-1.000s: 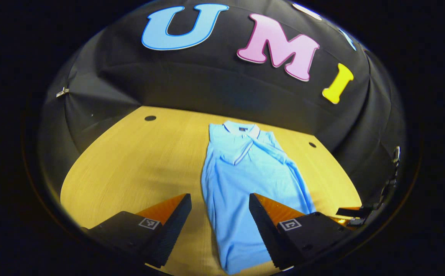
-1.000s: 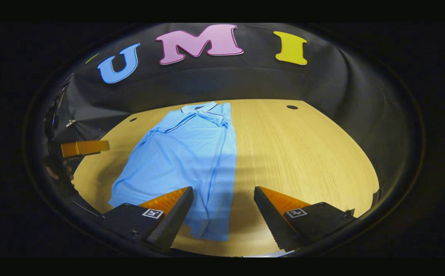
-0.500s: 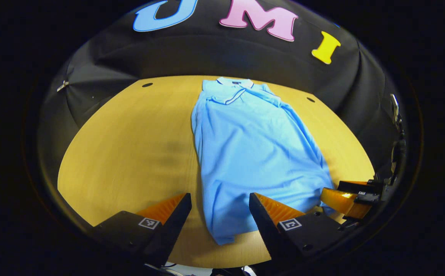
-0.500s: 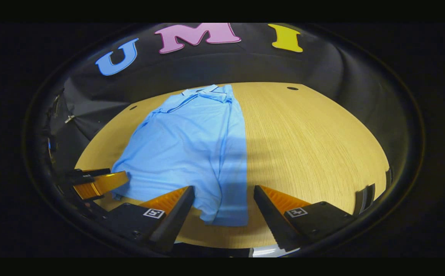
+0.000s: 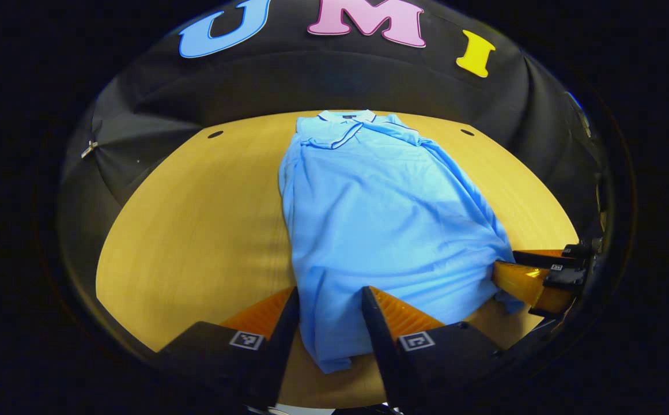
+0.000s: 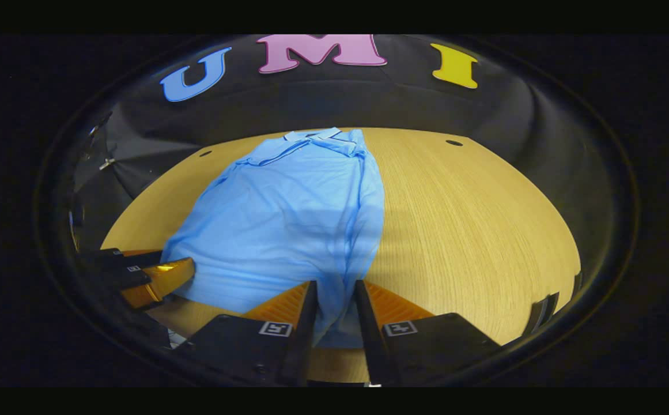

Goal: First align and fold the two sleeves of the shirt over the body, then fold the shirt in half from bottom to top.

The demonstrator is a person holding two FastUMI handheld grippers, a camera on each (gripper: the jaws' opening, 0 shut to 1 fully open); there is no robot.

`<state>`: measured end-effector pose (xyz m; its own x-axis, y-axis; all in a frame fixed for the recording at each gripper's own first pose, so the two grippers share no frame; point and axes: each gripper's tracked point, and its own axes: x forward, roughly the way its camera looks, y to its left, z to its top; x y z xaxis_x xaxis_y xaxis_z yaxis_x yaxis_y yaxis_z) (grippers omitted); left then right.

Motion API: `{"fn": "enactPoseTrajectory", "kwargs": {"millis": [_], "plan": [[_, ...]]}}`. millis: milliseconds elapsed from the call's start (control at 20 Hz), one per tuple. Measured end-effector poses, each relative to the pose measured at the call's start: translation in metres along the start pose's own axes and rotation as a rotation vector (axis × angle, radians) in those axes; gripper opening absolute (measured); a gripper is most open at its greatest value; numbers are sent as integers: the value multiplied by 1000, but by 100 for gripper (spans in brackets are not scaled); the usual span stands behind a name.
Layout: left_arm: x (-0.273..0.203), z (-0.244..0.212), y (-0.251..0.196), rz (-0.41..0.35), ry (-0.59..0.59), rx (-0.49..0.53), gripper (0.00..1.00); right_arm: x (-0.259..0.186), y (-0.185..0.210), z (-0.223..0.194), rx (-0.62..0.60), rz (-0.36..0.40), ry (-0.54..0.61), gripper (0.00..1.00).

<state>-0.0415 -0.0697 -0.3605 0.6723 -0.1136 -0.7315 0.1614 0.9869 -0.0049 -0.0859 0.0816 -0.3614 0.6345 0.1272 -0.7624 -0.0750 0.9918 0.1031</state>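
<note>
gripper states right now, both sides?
Left gripper: fingers straddle the shirt hem; whether they press it cannot be told.
Right gripper: closed on the hem's other corner.

From my feed it's just a wood table (image 5: 196,219) with black cloth (image 5: 322,86) walls behind it.

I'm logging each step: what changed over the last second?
Both grippers came down to the shirt's bottom hem and narrowed their fingers around it: left gripper at one corner, right gripper at the other. The shirt stayed flat on the table, sleeves folded in.
</note>
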Motion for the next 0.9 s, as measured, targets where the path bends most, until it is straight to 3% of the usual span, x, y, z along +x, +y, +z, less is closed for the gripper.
{"fn": "enactPoseTrajectory", "kwargs": {"millis": [50, 100, 150, 200, 250, 300, 350, 450, 500, 600, 650, 700, 800, 900], "plan": [[2, 0, -3, -5, -4, 3, 60, 1, 3, 1, 1, 16, -4, 32], [4, 1, -6, -11, -6, 7, 59, 0, 5, 2, -5, 32, -3, 19], [6, 4, -8, -18, -12, 8, 36, 2, 6, 3, -6, 51, -15, 19], [7, 6, -10, -24, -16, 0, 27, 0, 6, 4, 27, 54, -18, 17], [8, 7, -11, -27, -16, -13, 17, 1, 6, 2, 47, 66, -23, 8], [10, 9, -11, -33, -16, -27, 13, 3, 10, 4, 41, 79, -28, 2], [9, 10, -12, -43, -15, -42, 8, 2, 11, 5, 25, 89, -32, 2], [8, 10, -12, -59, -7, -66, 7, -5, 13, 19, 25, 112, -94, 7], [6, 12, -10, -52, 0, -59, 6, -13, 17, 38, 21, 126, -160, 2], [-3, 28, -13, -58, -47, -23, 6, -17, 20, 56, -56, 132, -224, 7], [-7, 39, -16, -69, -68, -26, 6, -17, 23, 59, -80, 139, -234, 1], [-12, 52, -19, -83, -86, -39, 6, -15, 25, 63, -80, 149, -232, 13], [-17, 79, -20, -93, -118, -67, 6, -11, 23, 83, -75, 144, -253, 13], [-14, 109, -18, -98, -141, -92, 6, -7, 18, 108, -82, 134, -287, 2]]}}
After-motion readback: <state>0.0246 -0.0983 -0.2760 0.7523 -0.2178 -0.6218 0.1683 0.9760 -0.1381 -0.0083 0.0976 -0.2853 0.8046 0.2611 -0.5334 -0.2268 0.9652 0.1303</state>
